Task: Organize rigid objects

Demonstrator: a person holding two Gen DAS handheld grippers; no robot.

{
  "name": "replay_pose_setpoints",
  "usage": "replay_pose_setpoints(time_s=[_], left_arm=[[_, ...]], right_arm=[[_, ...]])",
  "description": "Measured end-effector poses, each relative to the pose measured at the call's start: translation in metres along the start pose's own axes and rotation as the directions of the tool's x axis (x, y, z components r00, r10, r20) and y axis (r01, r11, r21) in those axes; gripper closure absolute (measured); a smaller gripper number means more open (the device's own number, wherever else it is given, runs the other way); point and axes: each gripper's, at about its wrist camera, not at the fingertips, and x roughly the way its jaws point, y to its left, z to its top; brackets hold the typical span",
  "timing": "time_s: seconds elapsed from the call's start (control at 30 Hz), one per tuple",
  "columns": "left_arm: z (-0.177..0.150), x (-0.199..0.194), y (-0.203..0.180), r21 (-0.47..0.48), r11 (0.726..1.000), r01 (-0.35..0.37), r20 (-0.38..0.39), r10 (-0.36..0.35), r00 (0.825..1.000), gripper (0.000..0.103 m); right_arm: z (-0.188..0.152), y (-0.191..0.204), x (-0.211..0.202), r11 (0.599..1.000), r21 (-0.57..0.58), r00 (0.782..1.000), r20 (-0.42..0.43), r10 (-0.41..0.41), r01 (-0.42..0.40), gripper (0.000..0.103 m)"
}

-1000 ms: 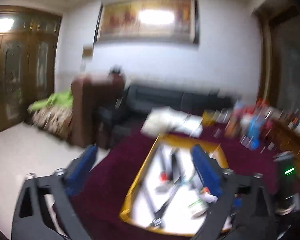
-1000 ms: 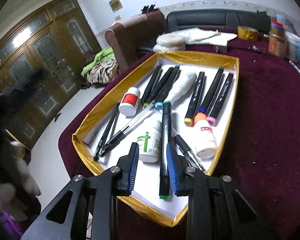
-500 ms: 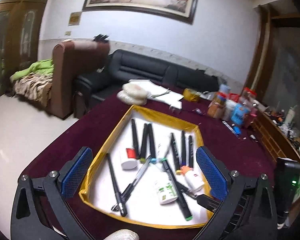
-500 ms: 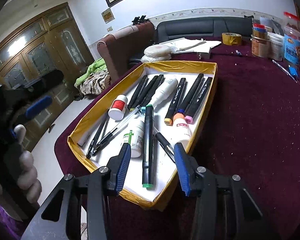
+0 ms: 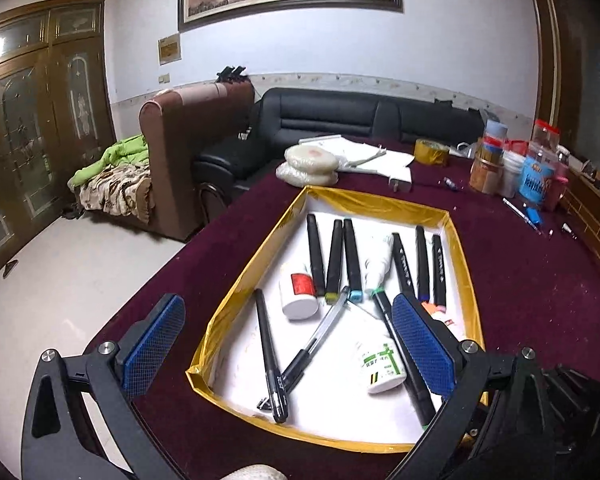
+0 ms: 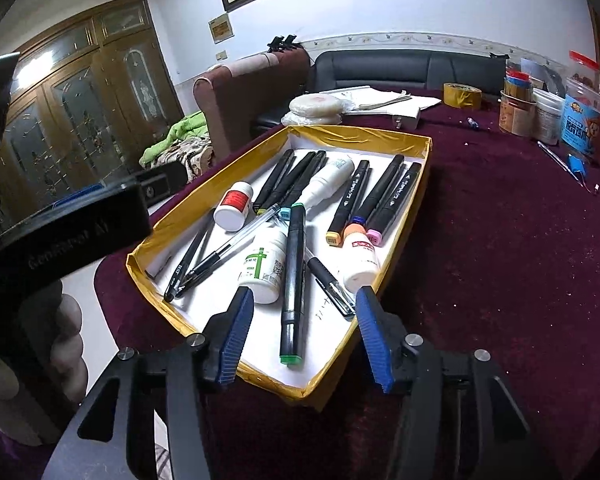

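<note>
In the left wrist view, the left gripper [image 5: 286, 342] is held wide apart above the near end of the gold-edged tray [image 5: 236, 292], with nothing between its blue pads [image 5: 154, 344]. The tray is set on the maroon tablecloth [image 5: 540, 280], and its white floor is covered with pens and bottles. 3 black markers [image 5: 334, 260] are laid side by side toward the tray's far left corner, and 3 more [image 5: 420, 260] are seen toward its far right corner. A white bottle with a red label [image 5: 299, 290] is lying at the near ends of the left group. A black pen [image 5: 270, 356] and a clear pen [image 5: 316, 338] are crossed near the tray's near left corner. A white bottle with a green cross [image 5: 380, 364] is partly hidden behind the right pad.

In the right wrist view, the right gripper [image 6: 305, 334] is spread open over the tray's near edge, and nothing is gripped. A green-capped marker [image 6: 293, 284] is laid lengthwise between the fingers' line, its cap toward the near edge. The green-cross bottle is touching it on the left side. A bottle with an orange cap [image 6: 359, 258] is lying along the tray's right edge. A roll of yellow tape [image 6: 462, 96] is placed near the table's far edge.
</note>
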Motion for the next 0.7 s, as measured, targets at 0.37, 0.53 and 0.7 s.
replay_pose_setpoints(time_s=[0.37, 0.53, 0.7], left_arm=[[-0.003, 0.009, 0.0, -0.01, 1.0, 0.004, -0.042, -0.005, 0.999, 0.0], [-0.004, 0.015, 0.002, -0.021, 0.999, 0.045, -0.075, -0.046, 0.996, 0.0], [-0.006, 0.013, 0.002, -0.014, 1.0, 0.011, -0.069, -0.011, 0.998, 0.0]], right_arm=[[-0.001, 0.0, 0.002, 1.0, -0.005, 1.0, -0.01, -0.017, 0.017, 0.054], [-0.001, 0.001, 0.003, 1.0, -0.014, 1.0, -0.009, -0.024, 0.023, 0.054], [-0.002, 0.004, 0.003, 0.999, -0.022, 1.0, -0.01, -0.027, 0.027, 0.054]])
